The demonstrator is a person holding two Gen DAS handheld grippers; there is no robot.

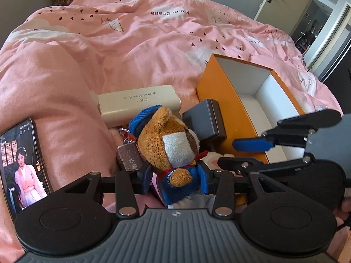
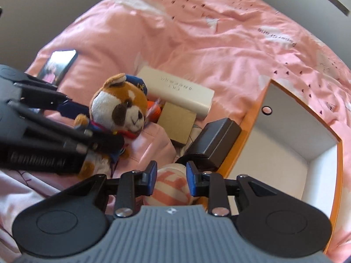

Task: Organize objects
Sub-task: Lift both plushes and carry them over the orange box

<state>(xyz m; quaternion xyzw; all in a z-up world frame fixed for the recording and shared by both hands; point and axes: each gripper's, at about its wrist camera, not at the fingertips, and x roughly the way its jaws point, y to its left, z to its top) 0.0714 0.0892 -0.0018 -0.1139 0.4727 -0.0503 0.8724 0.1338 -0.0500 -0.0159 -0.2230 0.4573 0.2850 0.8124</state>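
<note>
Reading "PaperCrane" on pink duvet

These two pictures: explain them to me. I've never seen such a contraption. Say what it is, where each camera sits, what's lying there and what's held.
A person holds two hand-operated grippers, each with a camera looking along its fingers. The left gripper is clamped on a plush dog. The right gripper has a pink-striped soft item between its pads. On the pink duvet lie a cream case, a dark box, a phone and an open orange box.
</note>
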